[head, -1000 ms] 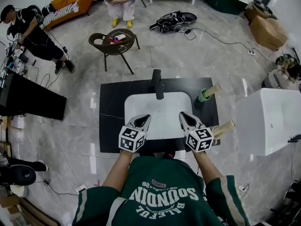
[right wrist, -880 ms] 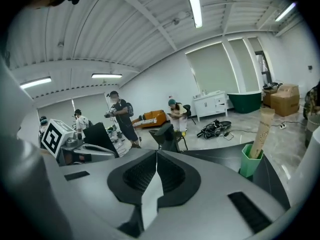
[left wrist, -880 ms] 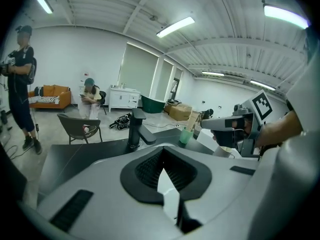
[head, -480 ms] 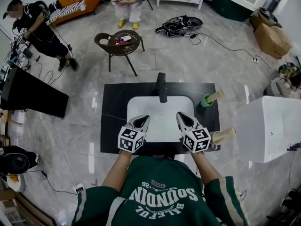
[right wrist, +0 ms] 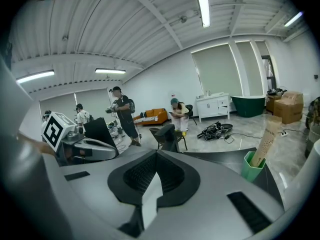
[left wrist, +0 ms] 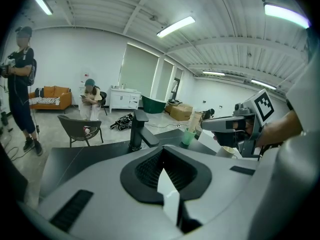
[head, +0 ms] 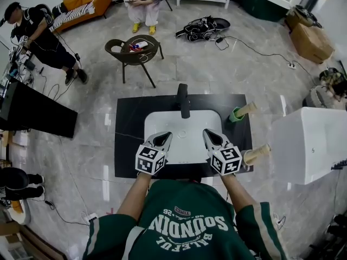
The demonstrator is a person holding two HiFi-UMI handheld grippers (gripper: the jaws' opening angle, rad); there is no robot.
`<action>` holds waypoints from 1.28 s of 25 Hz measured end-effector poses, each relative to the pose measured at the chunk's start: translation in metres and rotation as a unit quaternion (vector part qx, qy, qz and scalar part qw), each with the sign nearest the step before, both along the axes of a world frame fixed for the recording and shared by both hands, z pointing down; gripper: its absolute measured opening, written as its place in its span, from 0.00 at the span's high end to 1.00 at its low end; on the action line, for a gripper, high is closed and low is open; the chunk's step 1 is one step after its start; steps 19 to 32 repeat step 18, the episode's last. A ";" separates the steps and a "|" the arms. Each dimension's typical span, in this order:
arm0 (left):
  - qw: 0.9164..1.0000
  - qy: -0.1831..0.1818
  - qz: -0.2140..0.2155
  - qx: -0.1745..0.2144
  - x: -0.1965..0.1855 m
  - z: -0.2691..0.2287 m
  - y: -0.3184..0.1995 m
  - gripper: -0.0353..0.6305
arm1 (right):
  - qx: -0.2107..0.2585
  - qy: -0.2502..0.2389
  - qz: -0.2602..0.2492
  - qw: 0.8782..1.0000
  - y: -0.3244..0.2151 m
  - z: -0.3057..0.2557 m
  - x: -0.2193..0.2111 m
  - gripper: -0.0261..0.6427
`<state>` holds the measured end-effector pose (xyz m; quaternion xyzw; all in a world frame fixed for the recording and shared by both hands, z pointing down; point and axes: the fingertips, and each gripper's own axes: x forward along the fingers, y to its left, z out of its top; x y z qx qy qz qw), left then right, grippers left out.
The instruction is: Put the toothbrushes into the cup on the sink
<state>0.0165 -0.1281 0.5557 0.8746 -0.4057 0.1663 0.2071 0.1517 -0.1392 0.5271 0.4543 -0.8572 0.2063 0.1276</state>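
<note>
While the left gripper (head: 164,136) and right gripper (head: 209,134) sit pinched together, empty, the boxed toothbrush (head: 257,153) by the sink (head: 184,145) looks light and stiff; grab its middle gently.

Beyond the black bench (head: 128,129), a dark round chair (head: 133,49); farther back an orange sofa (head: 82,3), a seated person (head: 142,3), a black bag heap (head: 201,26). To the right, cardboard boxes (head: 308,36) and a white tub (head: 312,142); to the left, a standing person (head: 40,39) in black
</note>
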 end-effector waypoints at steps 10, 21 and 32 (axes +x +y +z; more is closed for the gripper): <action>1.000 0.000 0.007 -0.006 0.006 0.003 -0.002 0.93 | -0.012 0.004 0.000 1.000 0.003 0.008 0.004 0.90; 1.000 -0.001 0.012 -0.009 0.012 0.007 -0.001 0.93 | -0.022 0.006 0.001 1.000 0.007 0.017 0.009 0.90; 1.000 -0.001 0.012 -0.009 0.012 0.007 -0.001 0.93 | -0.022 0.006 0.001 1.000 0.007 0.017 0.009 0.90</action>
